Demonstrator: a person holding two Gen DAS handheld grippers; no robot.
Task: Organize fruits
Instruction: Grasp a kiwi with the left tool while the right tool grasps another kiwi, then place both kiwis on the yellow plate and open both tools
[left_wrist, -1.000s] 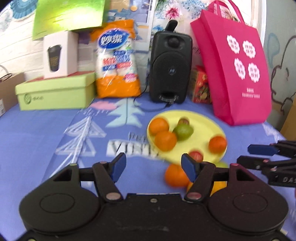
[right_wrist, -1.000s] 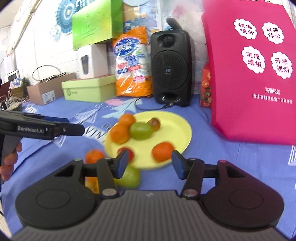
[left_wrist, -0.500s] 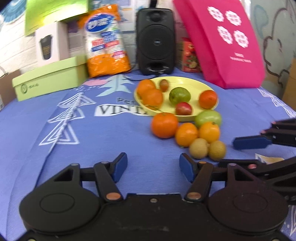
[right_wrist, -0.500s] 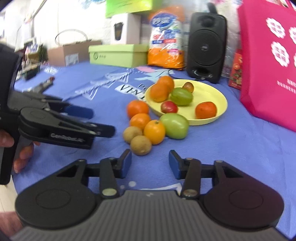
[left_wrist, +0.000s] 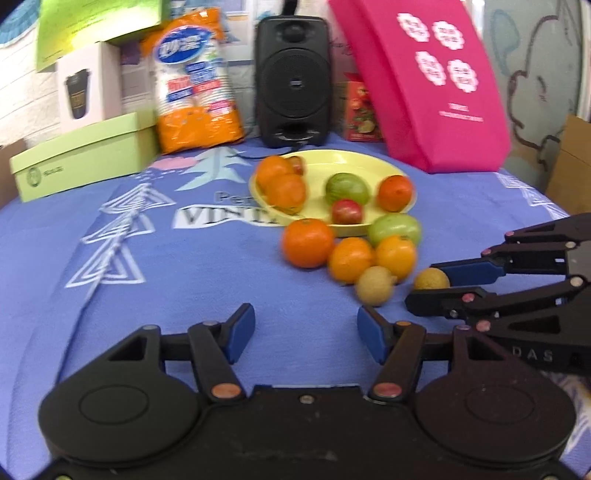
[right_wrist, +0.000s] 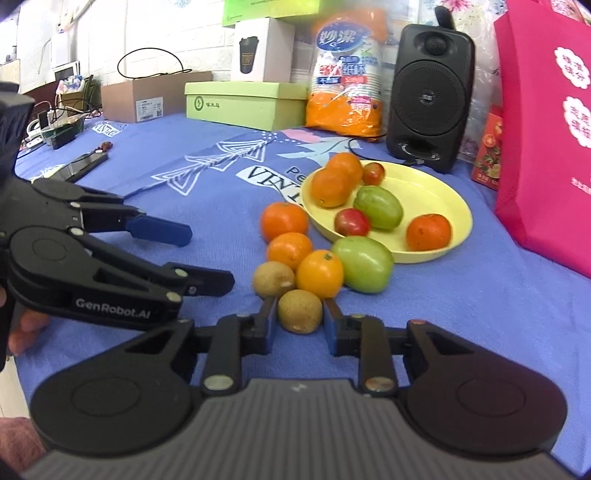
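Right gripper (right_wrist: 300, 314) jaws clamped on the nearest kiwi (right_wrist: 299, 311); left gripper (left_wrist: 306, 329) jaws about half open, holding nothing.

The gripped kiwi seems to rest on the blue-clothed counter (right_wrist: 461, 295), touching a second kiwi (right_wrist: 274, 278) and an orange (right_wrist: 320, 273). A green tomato (right_wrist: 364, 264) and two tangerines lie just beyond, beside the yellow plate (right_wrist: 439, 188) holding more fruit. The left gripper hovers over bare cloth.

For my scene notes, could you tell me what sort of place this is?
Probably an office or classroom storage corner, not a kitchen: cardboard box, speaker and pack of paper cups line the cloth-covered table.
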